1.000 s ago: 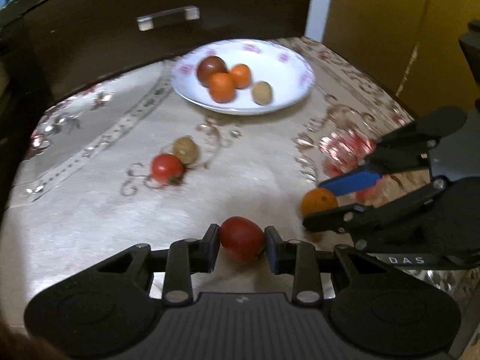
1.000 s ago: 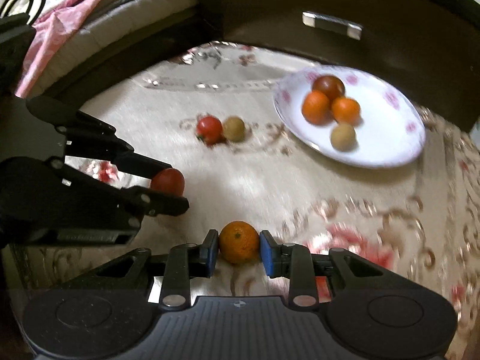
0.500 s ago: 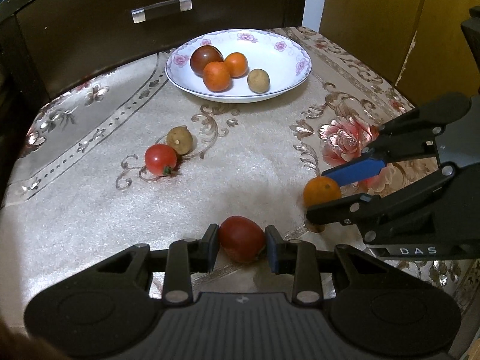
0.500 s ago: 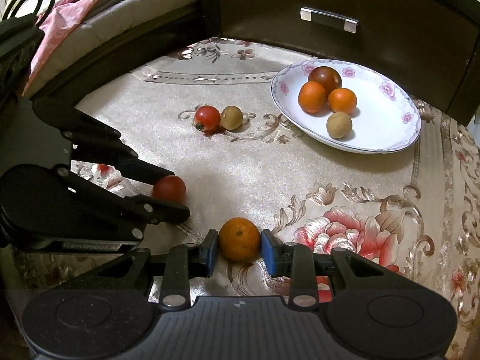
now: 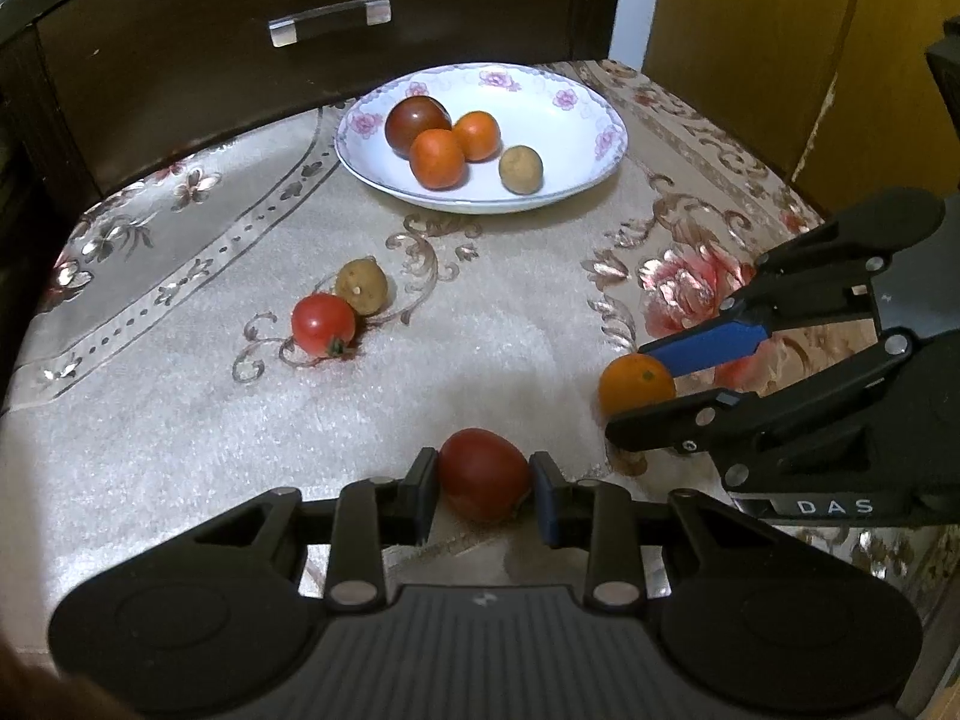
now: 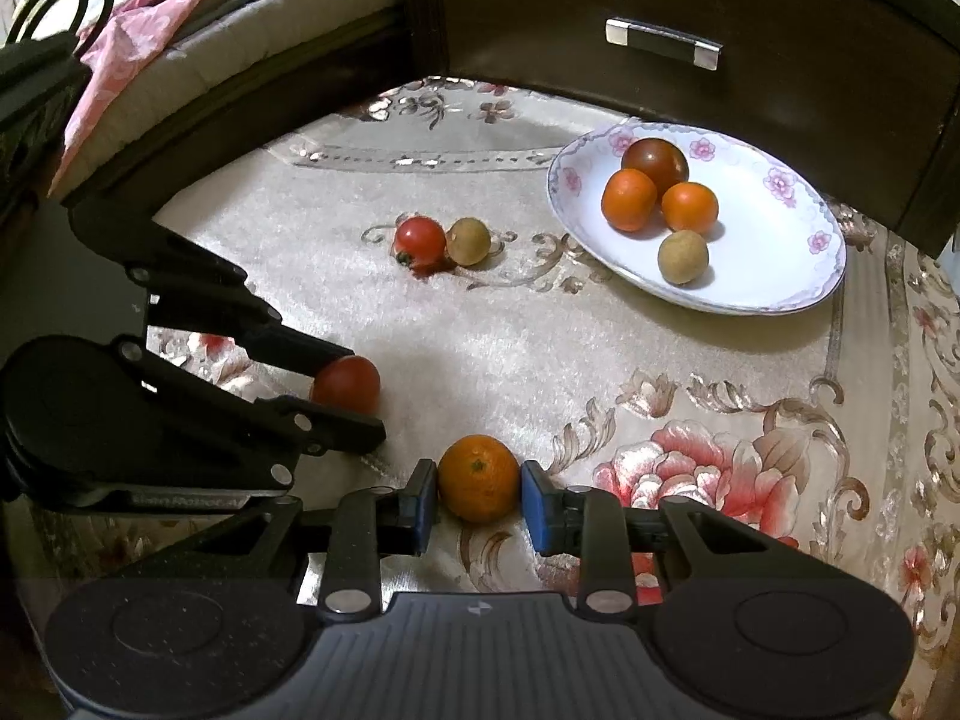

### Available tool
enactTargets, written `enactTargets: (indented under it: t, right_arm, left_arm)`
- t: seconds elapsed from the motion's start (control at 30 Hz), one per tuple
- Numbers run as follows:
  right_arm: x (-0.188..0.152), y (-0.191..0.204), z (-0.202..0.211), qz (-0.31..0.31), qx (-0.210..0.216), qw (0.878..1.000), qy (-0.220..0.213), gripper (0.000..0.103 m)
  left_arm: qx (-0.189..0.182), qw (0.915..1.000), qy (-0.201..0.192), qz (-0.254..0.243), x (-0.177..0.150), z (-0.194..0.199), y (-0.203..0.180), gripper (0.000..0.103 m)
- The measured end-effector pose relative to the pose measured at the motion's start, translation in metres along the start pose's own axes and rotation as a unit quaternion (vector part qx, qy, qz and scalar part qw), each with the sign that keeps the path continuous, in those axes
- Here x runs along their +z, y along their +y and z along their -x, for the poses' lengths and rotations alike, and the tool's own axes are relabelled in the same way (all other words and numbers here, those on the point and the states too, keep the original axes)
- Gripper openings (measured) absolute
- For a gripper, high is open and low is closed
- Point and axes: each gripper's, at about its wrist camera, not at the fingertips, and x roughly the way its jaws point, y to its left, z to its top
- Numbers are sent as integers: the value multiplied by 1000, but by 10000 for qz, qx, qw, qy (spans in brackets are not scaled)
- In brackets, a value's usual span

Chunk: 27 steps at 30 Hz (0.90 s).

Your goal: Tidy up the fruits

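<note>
A round red tomato (image 5: 483, 473) is clamped in the left gripper (image 5: 483, 498), a small orange citrus (image 6: 478, 477) in the right gripper (image 6: 477, 504), both low over the desk (image 5: 180, 420); carrying to the white floral plate (image 5: 591, 120) appears next

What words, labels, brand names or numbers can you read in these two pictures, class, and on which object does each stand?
"DAS": white capitals on the black body of the right gripper, which grips the round orange fruit, seen from the left wrist view.
Faint grey lettering on the black body of the left gripper, which grips the red tomato: too blurred to read.
A small white logo mark on each camera mount: a sign, not letters.
</note>
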Motion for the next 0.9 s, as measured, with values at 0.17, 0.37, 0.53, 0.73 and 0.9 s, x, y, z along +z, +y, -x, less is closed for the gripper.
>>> enactTargets:
  t: [0.17,0.37,0.53,0.73,0.9]
  right_arm:
    - [5,-4,4,-81,0,9999,-117,24]
    - [9,-8,6,-185,15,9996,-205,24]
    - [12,-12,8,-250,32,9993,-275,24]
    - [20,-23,16,-376,-14,9982,-465,24]
    - [30,-38,22,-543,-106,9965,-629,24]
  left_arm:
    - [22,9999,-85,90,5,0,3,40]
    - [11,9997,-162,170,10,1,4,40]
    - [-26,9992,-295,255,20,5,5,40]
    - [-11,9985,-499,243,38,7,4,40]
    - [-24,9975,-655,271,56,4,5,40]
